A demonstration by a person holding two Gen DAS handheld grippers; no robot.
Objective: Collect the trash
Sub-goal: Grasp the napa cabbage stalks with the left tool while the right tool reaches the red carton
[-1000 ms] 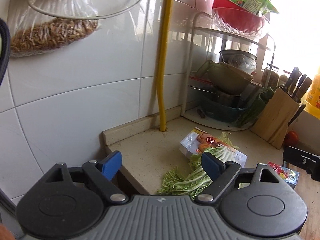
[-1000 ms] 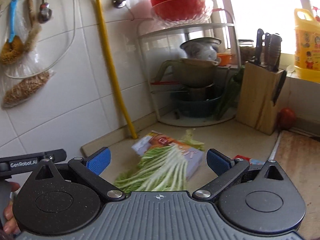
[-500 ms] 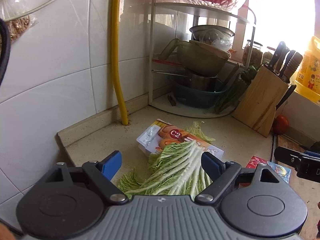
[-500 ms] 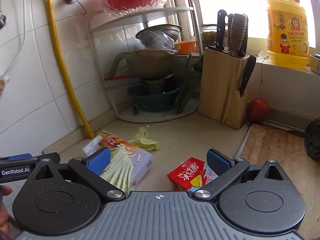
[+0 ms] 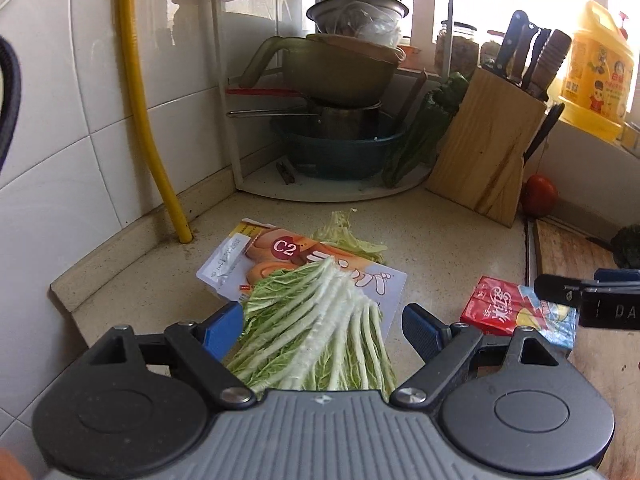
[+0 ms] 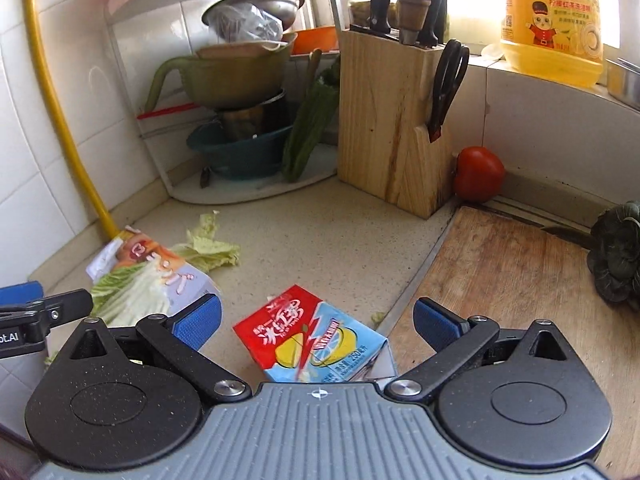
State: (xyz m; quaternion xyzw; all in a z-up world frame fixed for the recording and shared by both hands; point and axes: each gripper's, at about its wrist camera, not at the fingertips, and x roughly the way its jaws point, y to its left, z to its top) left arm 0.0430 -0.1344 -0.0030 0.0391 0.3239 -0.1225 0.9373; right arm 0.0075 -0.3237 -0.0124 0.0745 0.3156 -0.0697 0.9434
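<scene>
A cabbage leaf [image 5: 320, 328] lies over a flat white carton [image 5: 256, 256] on the counter. My left gripper [image 5: 324, 330] is open, its blue fingers on either side of the leaf's near end. A smaller leaf scrap [image 5: 348, 236] lies behind the carton. A red and blue drink carton [image 6: 316, 340] lies on the counter; my right gripper [image 6: 316, 320] is open around it. The drink carton [image 5: 516, 308] also shows in the left wrist view, and the white carton with leaf [image 6: 148, 280] in the right wrist view.
A wooden cutting board [image 6: 520, 280] lies at the right with dark greens [image 6: 616, 256] on it. A knife block [image 6: 392, 120], a tomato [image 6: 478, 174], a yellow detergent bottle [image 6: 552, 16] and a corner rack with pots [image 6: 240, 92] stand at the back. A yellow pipe [image 5: 140, 96] runs down the wall.
Both grippers have swung right and down toward the counter. The left now frames the cabbage leaf. The right has moved from the leaf to the red drink carton.
</scene>
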